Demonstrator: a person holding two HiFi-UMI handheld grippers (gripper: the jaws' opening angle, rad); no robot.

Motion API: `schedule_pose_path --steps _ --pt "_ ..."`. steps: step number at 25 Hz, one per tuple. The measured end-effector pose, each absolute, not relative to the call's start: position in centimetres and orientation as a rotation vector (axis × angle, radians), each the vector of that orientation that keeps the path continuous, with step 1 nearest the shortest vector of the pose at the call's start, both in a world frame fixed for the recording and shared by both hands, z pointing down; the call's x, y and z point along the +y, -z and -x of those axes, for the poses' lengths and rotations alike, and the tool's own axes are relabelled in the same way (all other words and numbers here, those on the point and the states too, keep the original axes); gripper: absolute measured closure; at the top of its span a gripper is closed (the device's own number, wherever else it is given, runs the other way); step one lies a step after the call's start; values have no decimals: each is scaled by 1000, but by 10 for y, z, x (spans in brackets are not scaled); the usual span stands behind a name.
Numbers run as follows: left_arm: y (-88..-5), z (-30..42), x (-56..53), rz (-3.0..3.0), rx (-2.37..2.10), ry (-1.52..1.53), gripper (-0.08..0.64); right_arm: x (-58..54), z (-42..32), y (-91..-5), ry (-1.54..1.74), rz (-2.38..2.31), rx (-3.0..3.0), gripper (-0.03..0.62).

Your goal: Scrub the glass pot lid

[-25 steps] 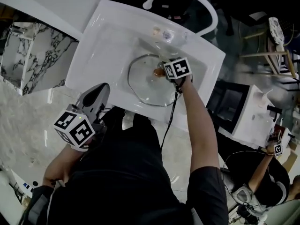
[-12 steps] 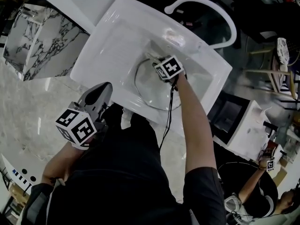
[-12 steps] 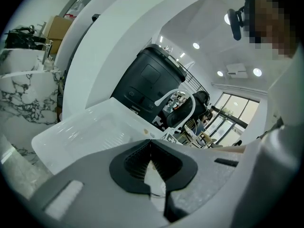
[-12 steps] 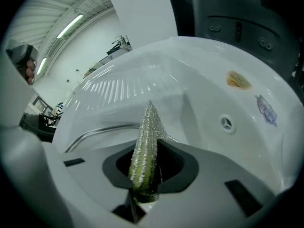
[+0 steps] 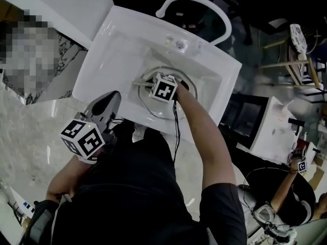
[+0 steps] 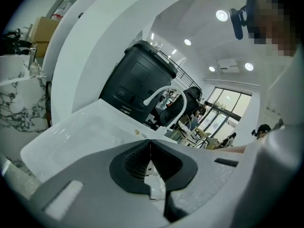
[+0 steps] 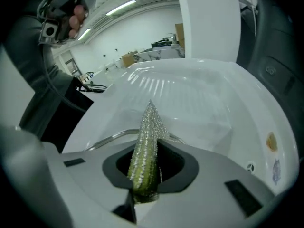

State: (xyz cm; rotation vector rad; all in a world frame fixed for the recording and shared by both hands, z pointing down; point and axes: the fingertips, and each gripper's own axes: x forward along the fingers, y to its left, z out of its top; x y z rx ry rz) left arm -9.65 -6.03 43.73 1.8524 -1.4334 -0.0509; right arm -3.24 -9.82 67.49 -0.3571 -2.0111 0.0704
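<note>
The glass pot lid point(image 5: 159, 109) lies flat in the white sink point(image 5: 102, 50), and its metal rim point(image 7: 107, 139) shows in the right gripper view. My right gripper point(image 5: 145, 86) is down in the basin over the lid's left part, shut on a green and silver scrub sponge point(image 7: 147, 127) that sticks out past the jaws point(image 7: 151, 151) towards the lid. My left gripper point(image 5: 109, 100) hangs outside the sink's front edge, away from the lid. Its jaws point(image 6: 150, 144) are closed together with nothing between them.
A white curved faucet point(image 5: 194, 1) arches over the sink's back. The drain point(image 7: 250, 166) sits at the basin's right. A marble counter point(image 5: 30, 137) lies to the left, a white appliance point(image 5: 265, 126) to the right. Another person's hand point(image 5: 299, 165) is at the far right.
My right gripper has moved left across the lid with the sponge in it. The left gripper has stayed by the sink's front edge.
</note>
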Motion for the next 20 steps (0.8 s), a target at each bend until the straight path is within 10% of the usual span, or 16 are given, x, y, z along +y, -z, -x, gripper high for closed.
schedule_pose_path --steps 20 --pt "-411 -11 -101 -2087 -1148 -34 558 -11 -78 -614 -42 382 -2069 526"
